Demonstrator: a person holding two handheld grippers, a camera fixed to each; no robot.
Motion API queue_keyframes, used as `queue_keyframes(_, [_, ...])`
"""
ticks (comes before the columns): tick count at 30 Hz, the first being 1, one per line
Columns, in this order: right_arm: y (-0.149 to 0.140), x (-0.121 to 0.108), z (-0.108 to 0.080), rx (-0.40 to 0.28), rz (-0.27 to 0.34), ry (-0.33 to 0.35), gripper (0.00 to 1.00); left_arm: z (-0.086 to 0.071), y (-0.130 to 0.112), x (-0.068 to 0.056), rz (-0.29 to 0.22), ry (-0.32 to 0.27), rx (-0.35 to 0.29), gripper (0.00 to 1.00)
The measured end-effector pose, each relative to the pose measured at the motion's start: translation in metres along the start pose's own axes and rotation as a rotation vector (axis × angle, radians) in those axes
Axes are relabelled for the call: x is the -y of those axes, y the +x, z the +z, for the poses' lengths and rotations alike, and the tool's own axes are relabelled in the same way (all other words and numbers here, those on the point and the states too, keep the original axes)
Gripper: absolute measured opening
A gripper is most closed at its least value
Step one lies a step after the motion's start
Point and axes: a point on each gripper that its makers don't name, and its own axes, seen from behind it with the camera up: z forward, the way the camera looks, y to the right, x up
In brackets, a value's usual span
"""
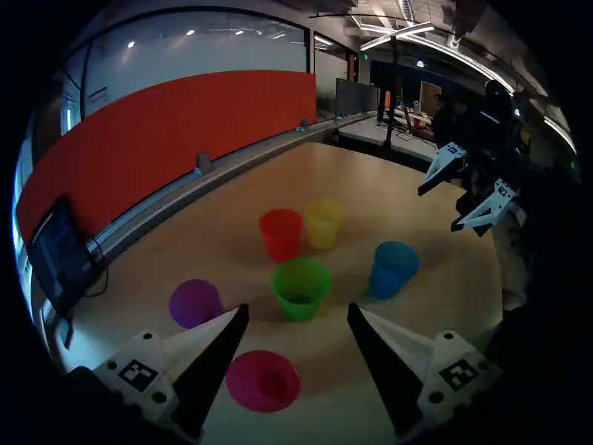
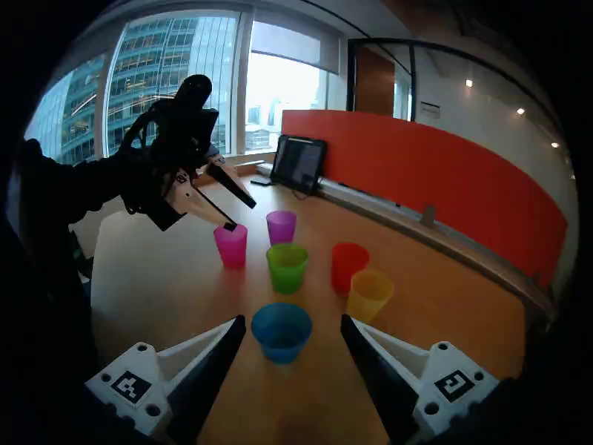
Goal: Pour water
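Observation:
Several plastic cups stand in a cluster on the wooden table (image 1: 370, 185). In the left gripper view, the magenta cup (image 1: 263, 380) is nearest, between my left gripper's (image 1: 296, 308) open fingers. Behind it are the green cup (image 1: 301, 287), purple cup (image 1: 195, 302), red cup (image 1: 281, 233), yellow cup (image 1: 324, 222) and blue cup (image 1: 393, 268). In the right gripper view, the blue cup (image 2: 282, 331) sits just ahead of my right gripper (image 2: 291, 319), which is open and empty. The left gripper (image 2: 243, 215) hovers open above the magenta cup (image 2: 231, 245). The right gripper (image 1: 437, 210) shows open at the far right.
A dark tablet (image 2: 299, 163) leans near the red partition wall (image 2: 445, 178) along the table's back edge. Large windows (image 2: 148, 89) lie beyond. A person's dark sleeve (image 2: 67, 185) holds the left gripper. Desks and monitors (image 1: 356, 96) stand farther off.

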Motion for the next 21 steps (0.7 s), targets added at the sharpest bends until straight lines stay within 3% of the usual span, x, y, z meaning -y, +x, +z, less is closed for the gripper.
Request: queue_keyframes(21, [-0.035,0.003,0.018,0.056,-0.001,0.025,1.0,0.049,-0.021,0.001,0.008,-0.025,0.154,0.99])
